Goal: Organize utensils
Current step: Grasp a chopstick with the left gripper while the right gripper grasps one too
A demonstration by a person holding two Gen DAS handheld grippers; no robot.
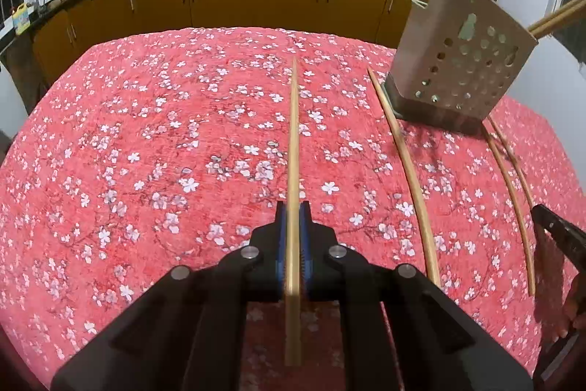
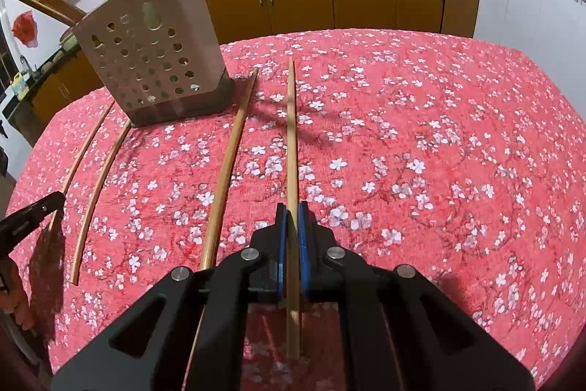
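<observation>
Currently both grippers loaded: left hand-held gripper [image 1: 293, 226] pinches a chopstick [image 1: 293, 134] between its blue pads, stick pointing forward over the red floral tabletop [image 1: 146, 134]. Right hand-held gripper [image 2: 292, 226] likewise pinches its own chopstick [image 2: 291, 134], same forward orientation. Perforated holder [image 2: 154, 61] stands on the tabletop, already has several chopsticks sticking out the top. Three loose chopsticks lie on the cloth near the holder: one [image 2: 227, 171] just beside the right-held stick, two more [image 2: 99, 182] on the holder's other side.
</observation>
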